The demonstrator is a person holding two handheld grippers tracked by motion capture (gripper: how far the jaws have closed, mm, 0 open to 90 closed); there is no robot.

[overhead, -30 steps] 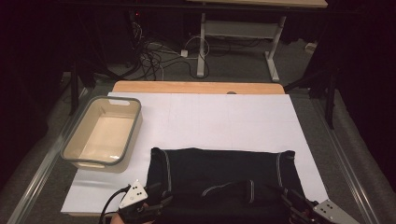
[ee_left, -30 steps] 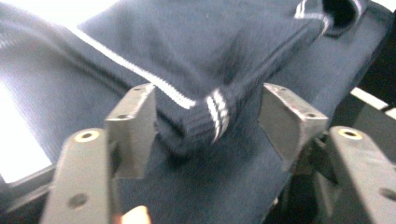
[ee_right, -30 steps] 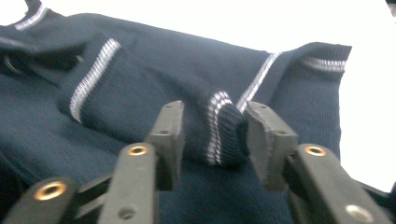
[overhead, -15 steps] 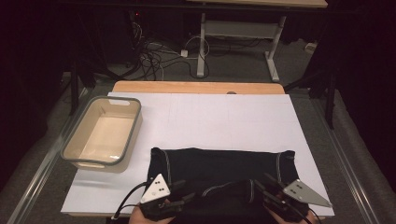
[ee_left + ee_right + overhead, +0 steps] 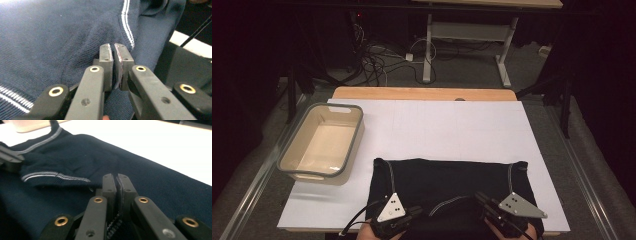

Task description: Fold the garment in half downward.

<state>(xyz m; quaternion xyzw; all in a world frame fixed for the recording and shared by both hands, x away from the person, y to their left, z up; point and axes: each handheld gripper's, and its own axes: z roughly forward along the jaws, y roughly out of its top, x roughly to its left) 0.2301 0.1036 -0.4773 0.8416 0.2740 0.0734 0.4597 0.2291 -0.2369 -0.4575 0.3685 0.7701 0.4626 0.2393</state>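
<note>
Navy knit: sweater [image 5: 447,185], dark blue with white stripe trim, spread flat on near half of white sheet [image 5: 437,130], near edge at counter's front
Trim: double white stripe [image 5: 127,22] along a folded edge in left gripper view; grey-white stripe [image 5: 55,176] along a fold in right gripper view
Left tongs [image 5: 414,214]: at sweater's near left part, jaws just closed, clenched on a pinch of knit [image 5: 113,62], cloth seen between the pads
Right tongs [image 5: 482,201]: at sweater's near right part, jaws just closed, clenched on a fold of knit [image 5: 116,188], frayed cloth edge caught between the pads
Plates: grey three-cornered plate on top of each gripper, both over sweater's near edge
Hands: in from bottom of high view, one behind each gripper
Bin [image 5: 292,162]: beige with grey rim, on left side of sheet, well apart from sweater
Counter [image 5: 422,93]: wooden edge visible beyond sheet
Floor: cables and a table frame [image 5: 502,65] beyond counter, dim
</note>
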